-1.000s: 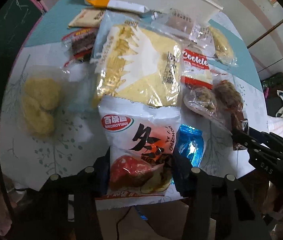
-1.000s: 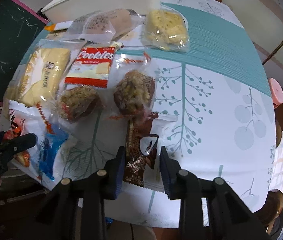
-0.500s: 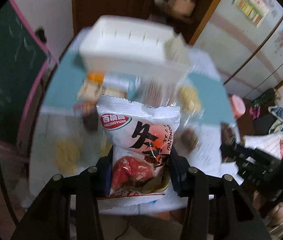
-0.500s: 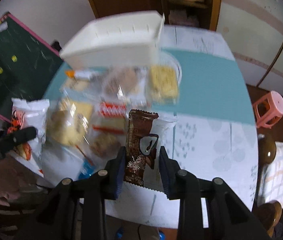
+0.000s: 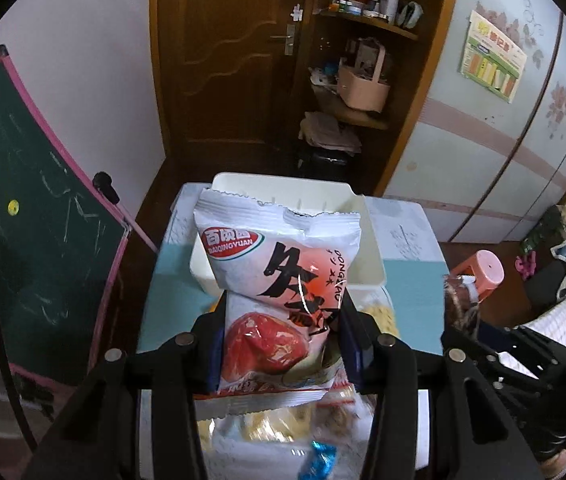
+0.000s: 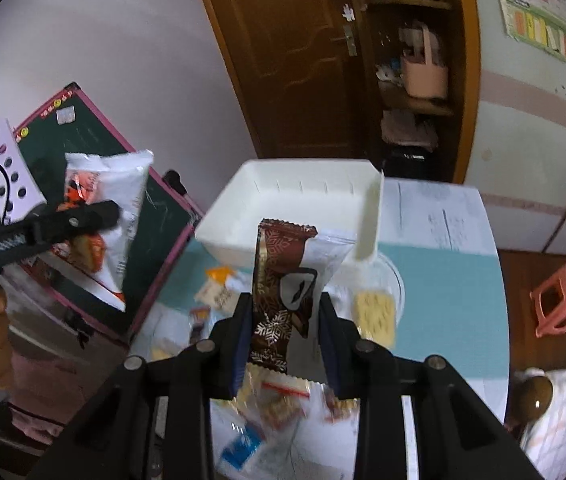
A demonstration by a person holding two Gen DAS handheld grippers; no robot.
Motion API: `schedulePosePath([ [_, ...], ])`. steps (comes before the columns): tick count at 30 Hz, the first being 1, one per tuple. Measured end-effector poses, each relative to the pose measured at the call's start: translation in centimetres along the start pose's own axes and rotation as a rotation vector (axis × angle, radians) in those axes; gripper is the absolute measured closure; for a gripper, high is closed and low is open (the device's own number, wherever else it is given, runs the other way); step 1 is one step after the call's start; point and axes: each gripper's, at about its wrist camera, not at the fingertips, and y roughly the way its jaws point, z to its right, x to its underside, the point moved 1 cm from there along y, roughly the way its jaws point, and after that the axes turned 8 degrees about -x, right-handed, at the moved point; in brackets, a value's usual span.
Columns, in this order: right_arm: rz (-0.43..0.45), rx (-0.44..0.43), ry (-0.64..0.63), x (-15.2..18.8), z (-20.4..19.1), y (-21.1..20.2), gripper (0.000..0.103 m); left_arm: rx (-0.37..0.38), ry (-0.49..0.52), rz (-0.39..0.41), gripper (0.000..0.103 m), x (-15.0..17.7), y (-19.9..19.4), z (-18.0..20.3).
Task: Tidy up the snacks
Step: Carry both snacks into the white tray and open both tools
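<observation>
you hold 2 packets clear above the table, left gripper (image 5: pixel 283 354) clamped on the white jujube bag (image 5: pixel 279 300), right gripper (image 6: pixel 285 334) pinching the brown bar (image 6: pixel 283 292), both aimed at the open white bin (image 6: pixel 299 216), presumably for dropping in.

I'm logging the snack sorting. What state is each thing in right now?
Left tool: shut on the white snack bag, held above the table.
Right tool: shut on the brown bar, held up.
White bin: open, looks empty.
Door: closed.
Other snacks: lying on the table.
</observation>
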Motion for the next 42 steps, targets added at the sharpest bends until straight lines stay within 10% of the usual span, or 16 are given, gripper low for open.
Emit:
schedulePosePath([
  [17,-0.024,0.205,0.066,-11.1,2.8,12.9,0.07,0.118,0.084,-0.091,0.055,-10.7,17.2,-0.5],
  [21,-0.04,0.255,0.095,-12.0,4.2,15.5,0.065,0.072,0.105,-0.061,0.003,-11.3,18.9,0.1],
  [42,-0.087,0.272,0.139,-9.7,4.0,15.8,0.053,0.061,0.032,-0.027,0.003,-9.0,17.2,0.2],
])
